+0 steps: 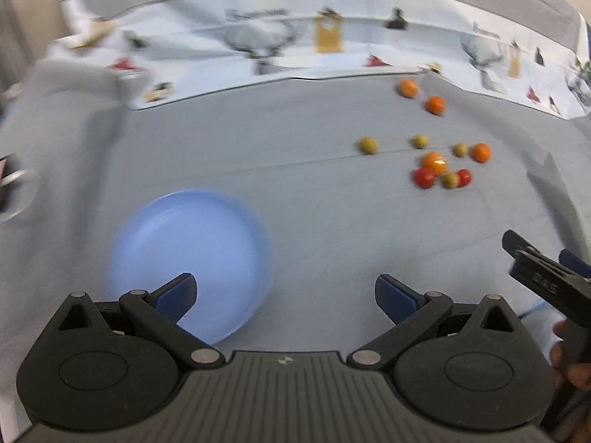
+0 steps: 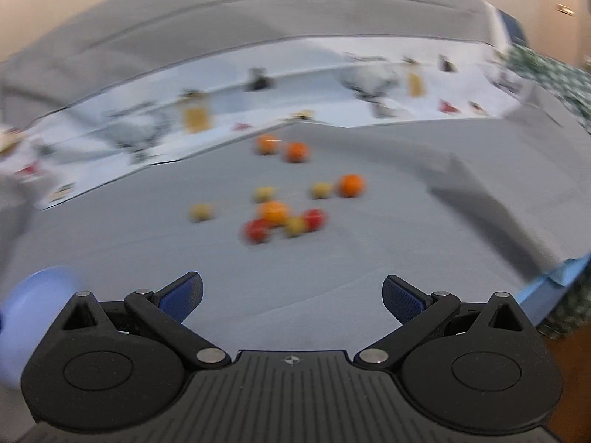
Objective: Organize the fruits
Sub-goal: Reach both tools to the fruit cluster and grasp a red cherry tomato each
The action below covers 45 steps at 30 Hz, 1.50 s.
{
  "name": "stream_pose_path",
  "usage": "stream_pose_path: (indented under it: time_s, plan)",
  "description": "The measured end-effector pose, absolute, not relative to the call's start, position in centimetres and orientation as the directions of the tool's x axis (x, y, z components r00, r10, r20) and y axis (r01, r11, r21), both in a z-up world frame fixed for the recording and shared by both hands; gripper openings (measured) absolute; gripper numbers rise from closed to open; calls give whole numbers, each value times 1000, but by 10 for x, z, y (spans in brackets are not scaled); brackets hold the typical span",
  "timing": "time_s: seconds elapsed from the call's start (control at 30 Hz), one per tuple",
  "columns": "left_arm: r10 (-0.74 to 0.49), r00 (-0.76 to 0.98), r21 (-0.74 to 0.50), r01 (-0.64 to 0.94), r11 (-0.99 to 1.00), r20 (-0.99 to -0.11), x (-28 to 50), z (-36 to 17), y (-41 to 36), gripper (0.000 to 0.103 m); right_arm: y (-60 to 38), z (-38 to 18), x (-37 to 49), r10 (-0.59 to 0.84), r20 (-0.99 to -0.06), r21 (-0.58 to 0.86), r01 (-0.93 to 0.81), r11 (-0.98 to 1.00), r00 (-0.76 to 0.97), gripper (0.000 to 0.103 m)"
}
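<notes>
A light blue bowl (image 1: 192,258) sits on the grey cloth close in front of my left gripper (image 1: 284,293), whose jaws stand wide apart with nothing between them. Several small fruits lie scattered farther off to the right: oranges (image 1: 436,105), red ones (image 1: 424,177) and yellow-green ones (image 1: 367,145). In the right wrist view the same cluster of fruits (image 2: 273,212) lies ahead of my right gripper (image 2: 291,295), which is open and empty. The blue bowl (image 2: 33,302) shows at that view's left edge. Both views are blurred.
A white printed paper strip (image 1: 258,48) runs along the back of the grey cloth (image 1: 295,203). The right gripper (image 1: 543,277) and a hand (image 1: 569,361) enter the left wrist view at the right edge. A light blue edge (image 2: 554,284) borders the cloth at right.
</notes>
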<state>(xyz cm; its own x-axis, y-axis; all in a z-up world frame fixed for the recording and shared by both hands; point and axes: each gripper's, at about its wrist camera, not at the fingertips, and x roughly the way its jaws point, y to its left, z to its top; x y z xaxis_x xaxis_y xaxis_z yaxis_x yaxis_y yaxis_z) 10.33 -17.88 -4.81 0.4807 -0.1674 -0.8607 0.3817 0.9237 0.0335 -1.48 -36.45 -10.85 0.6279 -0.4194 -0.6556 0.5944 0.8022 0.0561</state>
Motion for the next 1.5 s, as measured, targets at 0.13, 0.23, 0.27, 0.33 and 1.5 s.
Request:
stream_pose_path:
  time_s: [0.13, 0.23, 0.27, 0.33, 1.5]
  plan:
    - [-192, 456, 37, 447, 894, -869, 143, -82, -257, 103, -425, -155, 20, -452, -675, 8, 618, 786, 584, 103]
    - [-203, 441, 54, 504, 862, -874, 174, -112, -316, 103, -459, -189, 47, -459, -704, -9, 639, 769, 542, 103]
    - [-204, 431, 57, 520, 852, -879, 185, -123, -335, 103, -468, -200, 58, -438, -718, 10, 637, 771, 542, 103]
    - [-198, 412, 62, 538, 840, -889, 205, -143, -367, 103, -481, -216, 76, -393, -743, 25, 610, 792, 542, 102]
    - [-267, 333, -41, 554, 831, -904, 234, -168, -374, 37, -485, -225, 124, -281, -589, 70, 394, 916, 758, 31]
